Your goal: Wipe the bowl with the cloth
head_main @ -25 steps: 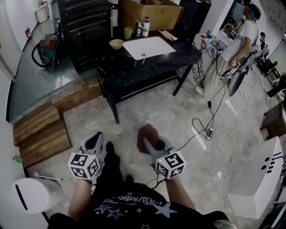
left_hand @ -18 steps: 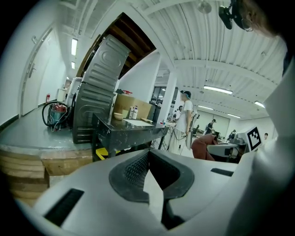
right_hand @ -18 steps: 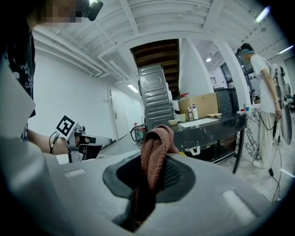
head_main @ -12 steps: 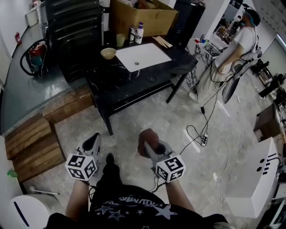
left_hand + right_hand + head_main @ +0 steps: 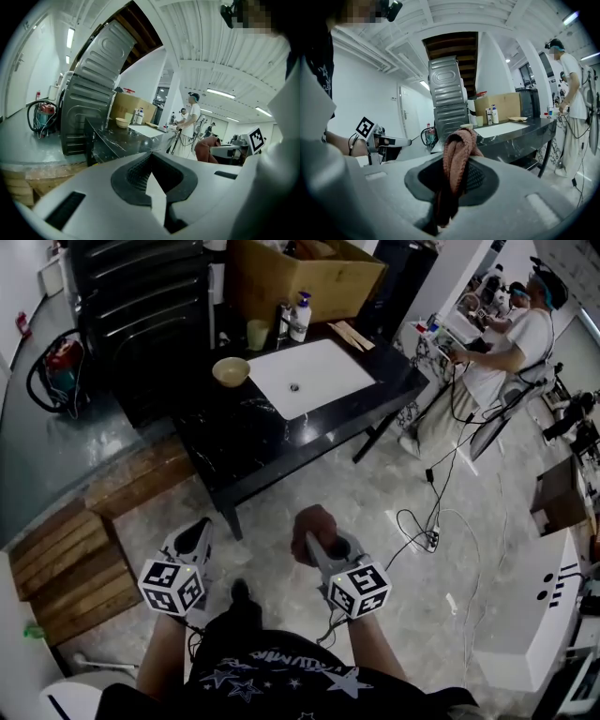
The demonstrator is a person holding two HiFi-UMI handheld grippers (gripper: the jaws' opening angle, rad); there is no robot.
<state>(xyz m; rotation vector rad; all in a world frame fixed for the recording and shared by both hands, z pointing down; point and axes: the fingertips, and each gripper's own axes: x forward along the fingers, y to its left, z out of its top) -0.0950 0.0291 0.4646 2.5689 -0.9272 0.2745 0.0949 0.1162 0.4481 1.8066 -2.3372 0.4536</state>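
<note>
No legible text. Black shirt: pale lettering among stars, too blurred to read. White pump bottle on the black marble-pattern table: label too small. Black-and-white square-marker cubes: 2, patterns only, no characters.

Far ahead: black marbled table with white inset sink, and at its far edge a cardboard box, pump bottle and green cup. Far left: red vacuum beside dark ribbed cabinet. Near left: wooden pallets. On right floor: power strip. Far right: standing person.
</note>
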